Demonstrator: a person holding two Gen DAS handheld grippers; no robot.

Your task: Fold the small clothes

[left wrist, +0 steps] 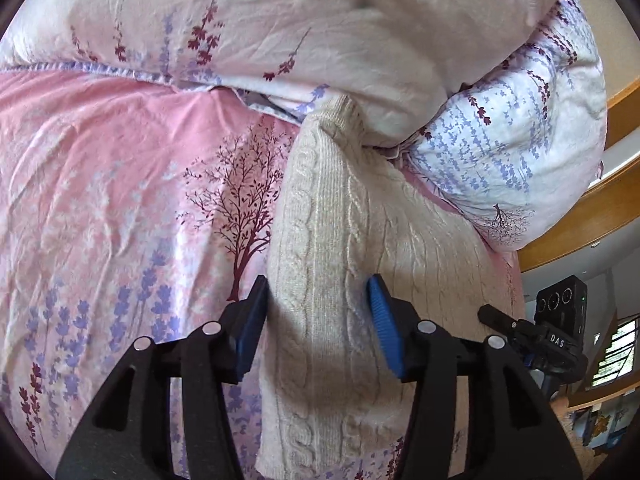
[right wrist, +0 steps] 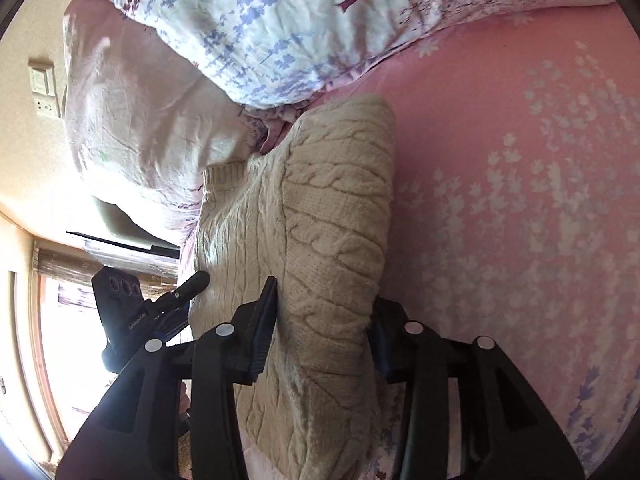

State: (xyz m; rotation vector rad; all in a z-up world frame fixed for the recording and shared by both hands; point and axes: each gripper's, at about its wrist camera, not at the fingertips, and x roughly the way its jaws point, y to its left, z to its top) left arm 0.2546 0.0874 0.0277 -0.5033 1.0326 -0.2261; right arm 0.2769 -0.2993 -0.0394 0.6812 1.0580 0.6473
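- Left wrist view: a cream cable-knit sweater [left wrist: 340,240] lies on the pink floral sheet [left wrist: 100,200], folded into a long band that runs away from the camera to the edge of the quilt [left wrist: 320,32].
- The left gripper [left wrist: 318,320] straddles the near part of that band. Its blue pads [left wrist: 384,324] stand wide apart, one on each side of the knit. Whether they press the fabric, I cannot tell.
- Right wrist view: the sweater [right wrist: 320,240] shows a folded layer lying over the body, with a ribbed cuff or hem [right wrist: 224,174] sticking out to the left.
- The right gripper [right wrist: 324,320] also stands wide, its jaws on either side of the folded layer; the right pad is partly hidden by knit.
- The other gripper [right wrist: 160,312] shows at the sweater's left edge.
- The quilt [right wrist: 260,40] is heaped beyond the sweater, touching its far end; pink sheet [right wrist: 520,200] spreads to the right.
- Wooden bed frame [left wrist: 600,200] at the far right of the left view.
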